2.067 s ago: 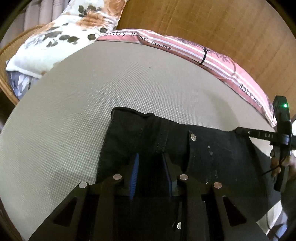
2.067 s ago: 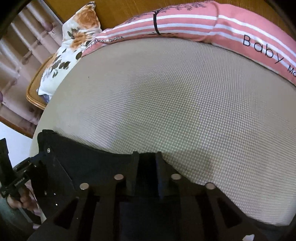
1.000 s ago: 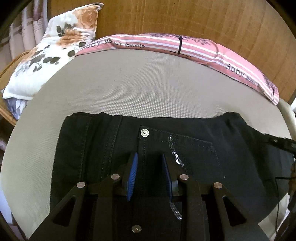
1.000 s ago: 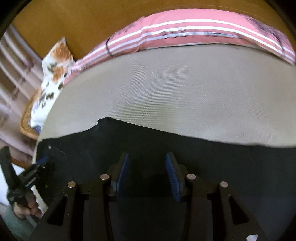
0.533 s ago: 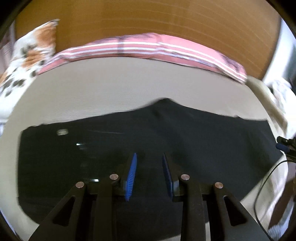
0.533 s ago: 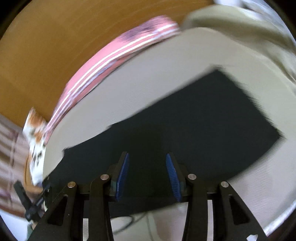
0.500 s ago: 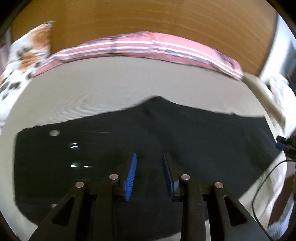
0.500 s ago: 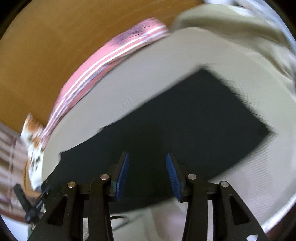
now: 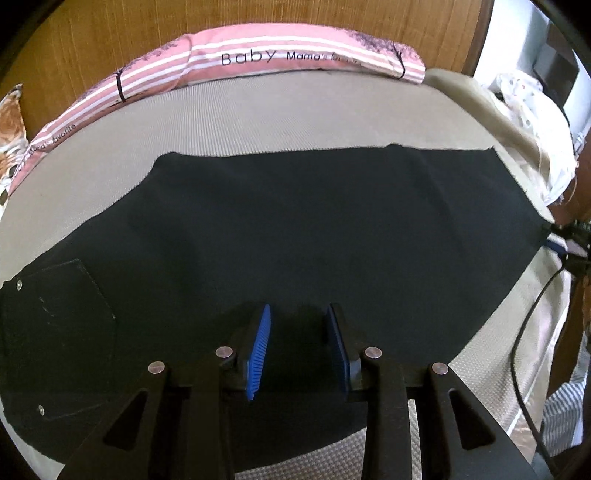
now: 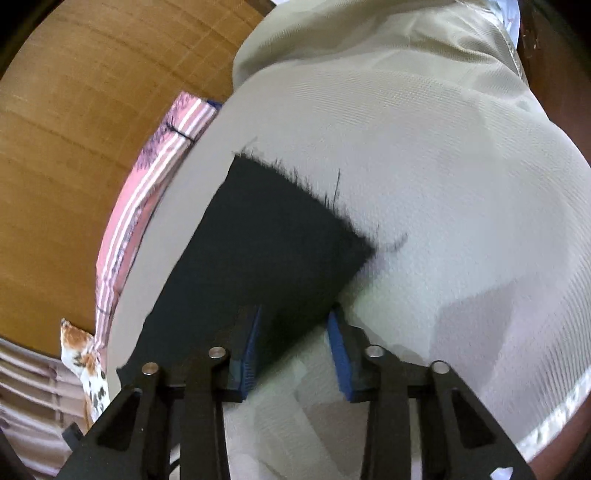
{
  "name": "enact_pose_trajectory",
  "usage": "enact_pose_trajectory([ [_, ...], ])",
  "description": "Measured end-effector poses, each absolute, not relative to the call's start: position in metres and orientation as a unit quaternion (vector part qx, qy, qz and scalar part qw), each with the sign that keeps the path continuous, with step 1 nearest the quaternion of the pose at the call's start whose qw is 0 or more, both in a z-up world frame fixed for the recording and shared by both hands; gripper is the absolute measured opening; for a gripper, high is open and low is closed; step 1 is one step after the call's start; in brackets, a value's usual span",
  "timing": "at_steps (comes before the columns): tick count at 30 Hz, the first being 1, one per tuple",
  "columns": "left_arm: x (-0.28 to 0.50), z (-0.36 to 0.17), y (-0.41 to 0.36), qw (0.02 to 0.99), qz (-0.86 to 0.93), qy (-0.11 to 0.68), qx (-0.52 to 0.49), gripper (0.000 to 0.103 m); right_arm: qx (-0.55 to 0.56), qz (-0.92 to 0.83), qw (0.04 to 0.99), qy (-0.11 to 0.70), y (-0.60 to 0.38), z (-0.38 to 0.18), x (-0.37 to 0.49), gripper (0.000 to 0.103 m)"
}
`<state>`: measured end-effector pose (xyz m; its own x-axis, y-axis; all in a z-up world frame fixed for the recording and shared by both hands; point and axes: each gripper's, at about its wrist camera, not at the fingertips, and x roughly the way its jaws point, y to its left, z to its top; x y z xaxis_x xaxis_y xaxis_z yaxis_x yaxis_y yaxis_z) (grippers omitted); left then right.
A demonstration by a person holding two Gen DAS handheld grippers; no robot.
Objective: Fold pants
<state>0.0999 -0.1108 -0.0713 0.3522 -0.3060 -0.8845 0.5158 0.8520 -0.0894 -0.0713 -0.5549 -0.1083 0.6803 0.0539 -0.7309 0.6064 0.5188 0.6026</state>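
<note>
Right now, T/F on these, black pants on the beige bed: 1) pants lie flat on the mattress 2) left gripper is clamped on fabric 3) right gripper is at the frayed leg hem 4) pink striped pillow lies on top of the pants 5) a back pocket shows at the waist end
1) The black pants lie flat on the beige woven mattress: true.
2) The left gripper is clamped on fabric: false. Its jaws are opening, apart above the cloth.
3) The right gripper is near the frayed hem: true. Its jaws are closing.
4) The pink striped pillow lies on the pants: false. It lies along the wooden headboard, apart from them.
5) A back pocket shows: true.
</note>
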Motion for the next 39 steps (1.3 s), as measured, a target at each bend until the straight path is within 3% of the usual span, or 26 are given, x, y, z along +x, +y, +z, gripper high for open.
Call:
enact_pose_trajectory([
  [6,0.098,-0.079,-0.112,0.819,-0.246,0.508,0.102,0.037,0.487,-0.178,0.791,0.324,-0.577,-0.118,-0.057,0.011],
  [11,0.1,-0.079,-0.111,0.822,-0.243,0.506,0.091,0.039,0.513,-0.171,0.778,0.32,-0.58,-0.117,-0.057,0.009],
  [18,0.108,-0.066,-0.079,0.824,-0.235,0.514,0.02,0.039,0.5,-0.112,0.8,0.314,-0.547,-0.074,-0.032,0.008],
  [28,0.106,-0.038,0.001,0.847,-0.195,0.49,-0.064,0.039,0.425,0.051,0.822,0.377,-0.413,-0.035,0.075,0.008],
  [39,0.096,-0.043,0.061,0.838,-0.17,0.501,-0.131,0.039,0.272,0.21,0.789,0.51,-0.218,-0.08,0.102,0.009],
])
